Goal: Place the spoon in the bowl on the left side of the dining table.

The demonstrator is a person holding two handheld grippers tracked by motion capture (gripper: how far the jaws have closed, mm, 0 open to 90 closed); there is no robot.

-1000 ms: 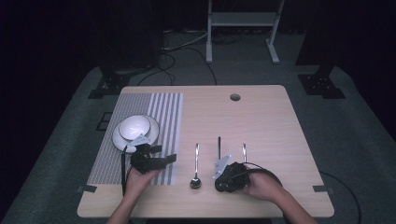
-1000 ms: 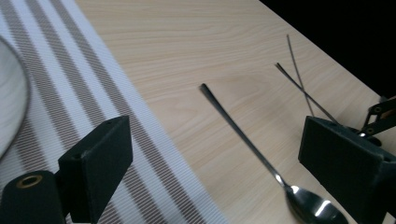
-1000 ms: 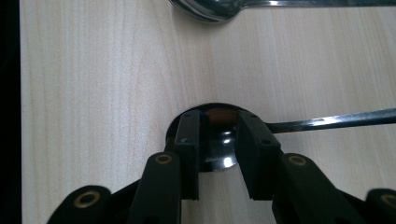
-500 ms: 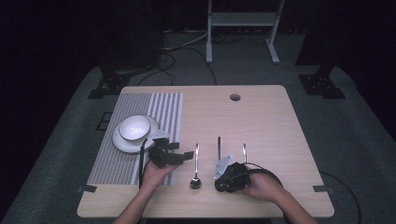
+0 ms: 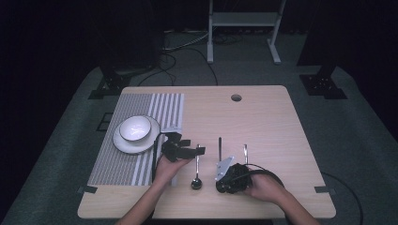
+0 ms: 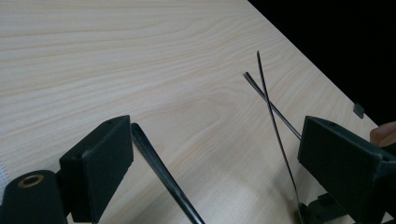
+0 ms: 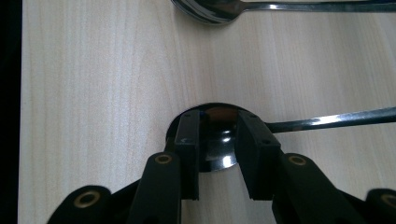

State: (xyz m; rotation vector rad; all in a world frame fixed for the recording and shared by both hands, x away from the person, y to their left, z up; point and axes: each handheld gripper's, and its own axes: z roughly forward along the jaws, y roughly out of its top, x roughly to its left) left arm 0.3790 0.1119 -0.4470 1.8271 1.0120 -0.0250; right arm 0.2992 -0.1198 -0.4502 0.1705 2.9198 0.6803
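Dark room, metal stand [image 5: 244, 28] behind; light wood table [image 5: 281, 126] with striped mat [image 5: 141, 136] at left.
Bowl [image 5: 135, 129] on plate [image 5: 123, 145] on the mat. Left gripper [image 5: 180, 149] open beside spoon [image 5: 196, 180]; I'd straddle its handle squarely. Right gripper [image 7: 219, 140] part-closed over a dark spoon bowl [image 7: 217, 158]; gripping, I can't tell.

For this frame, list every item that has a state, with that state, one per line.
Bowl: upright, empty, sitting on the plate.
Left spoon: flat on the table, ungripped.
Left hand-held gripper: open, jaws wide, over the left spoon's handle.
Right hand-held gripper: jaws partly closed around a second spoon's bowl; contact unclear.
Third utensil: flat, untouched.
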